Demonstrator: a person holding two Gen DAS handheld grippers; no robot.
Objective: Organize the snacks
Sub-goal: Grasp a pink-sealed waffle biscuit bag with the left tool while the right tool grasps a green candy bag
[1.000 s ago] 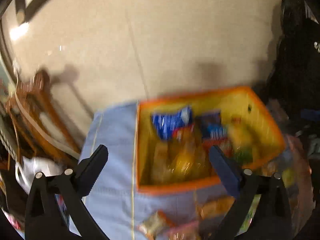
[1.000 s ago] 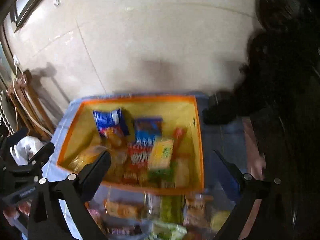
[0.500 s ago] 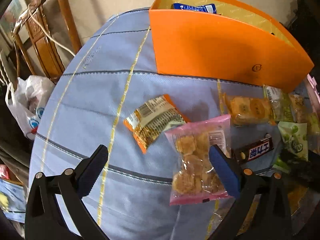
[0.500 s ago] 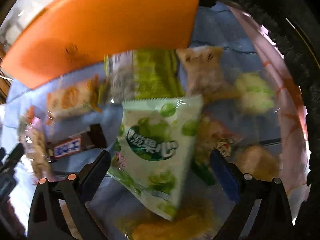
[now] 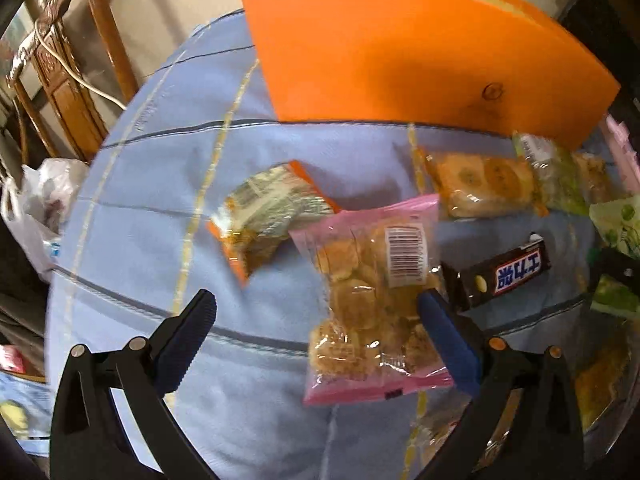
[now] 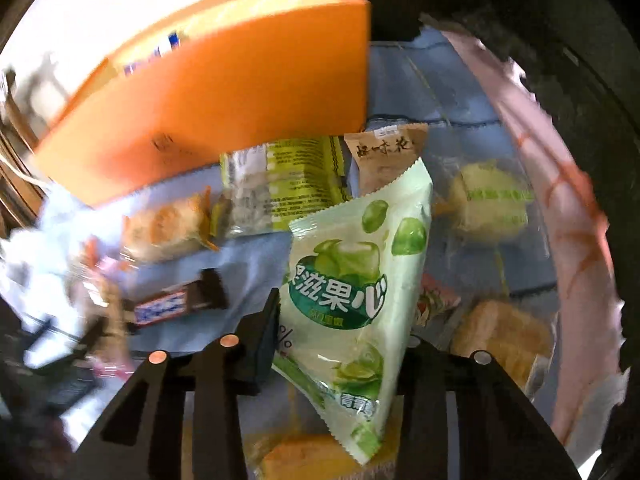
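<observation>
Left wrist view: the left gripper (image 5: 316, 312) sits at the bottom of the frame with its 2 jaws spread wide and gripping nothing. Its right blue pad lies against the right edge of a pink cookie packet (image 5: 372, 304) at lower centre, while the left pad stands well apart over bare blue tablecloth (image 5: 152, 184). The packet lies flat on the cloth, barcode side up. Just up and left of it, partly tucked under its top corner, is an orange-edged snack bag (image 5: 264, 220). To its right lies a dark chocolate bar (image 5: 500, 274). Above that, along the foot of the orange box (image 5: 420, 56) in the upper half, a clear packet of round biscuits (image 5: 480, 184) lies beside a greenish packet (image 5: 556, 176). A wooden chair (image 5: 68, 76) stands at the upper left edge.

Right wrist view: the right gripper (image 6: 340, 344) has just been closing, and its jaws now clamp a pale green fruit-candy pouch (image 6: 352, 280), which stands tilted up through the centre of the frame. Behind it at upper left is the orange box (image 6: 224, 80), blurred. At its foot lie a yellow-green packet (image 6: 288, 184) and a brown-topped packet (image 6: 384, 152). At left centre are the biscuits (image 6: 164, 228) and the chocolate bar (image 6: 172, 304), also blurred. A round pale cake in clear wrap (image 6: 492, 208) sits at right centre.
</observation>
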